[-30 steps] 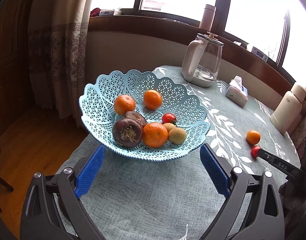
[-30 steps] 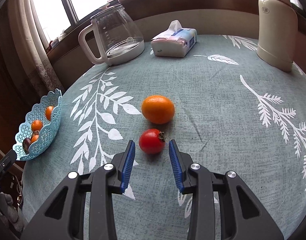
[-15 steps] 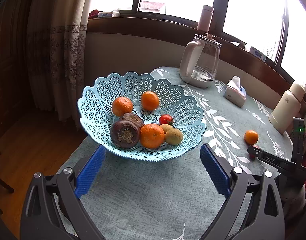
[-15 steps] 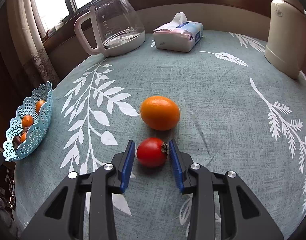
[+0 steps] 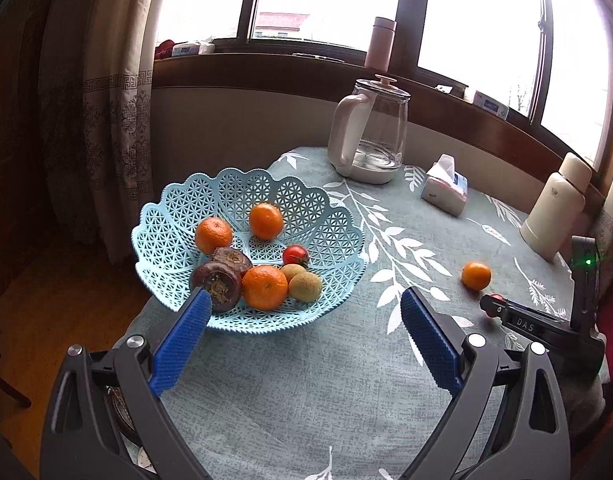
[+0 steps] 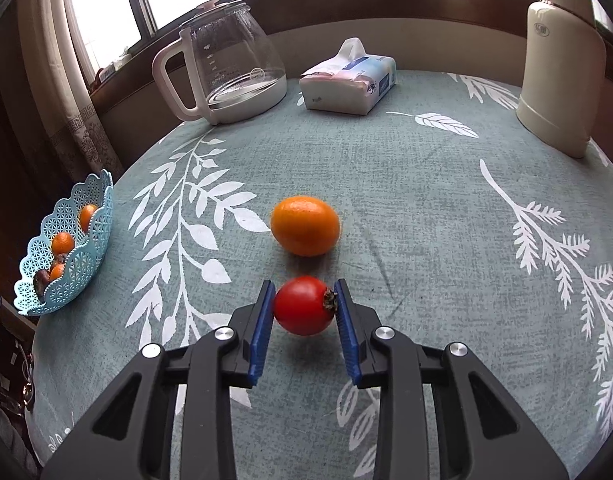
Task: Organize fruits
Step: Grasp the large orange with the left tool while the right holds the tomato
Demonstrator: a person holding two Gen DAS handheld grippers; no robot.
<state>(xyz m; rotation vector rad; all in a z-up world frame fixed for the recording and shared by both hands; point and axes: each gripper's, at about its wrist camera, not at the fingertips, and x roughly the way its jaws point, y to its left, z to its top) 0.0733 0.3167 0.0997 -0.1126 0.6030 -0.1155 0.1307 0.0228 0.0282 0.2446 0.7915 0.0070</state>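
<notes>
My right gripper (image 6: 304, 294) is shut on a small red tomato (image 6: 303, 305), both blue pads touching its sides just above the tablecloth. A loose orange (image 6: 305, 230) lies on the cloth right behind it. From the left wrist view the same orange (image 5: 475, 275) and the right gripper (image 5: 491, 305) sit at the far right. The light blue lattice basket (image 5: 178, 232) holds several oranges, a red tomato (image 5: 295, 255), two greenish fruits and two dark purple fruits. My left gripper (image 5: 302, 310) hangs open in front of the basket, holding nothing.
A glass kettle (image 6: 226, 68) with a white handle, a tissue pack (image 6: 346, 80) and a cream thermos (image 6: 558, 64) stand along the table's far side. The basket (image 6: 86, 260) sits at the table's left edge. A curtain and wooden floor lie beyond that edge.
My right gripper moved forward around the red tomato and closed on it. The left gripper drew back and up a little, so the basket looks smaller and farther.
</notes>
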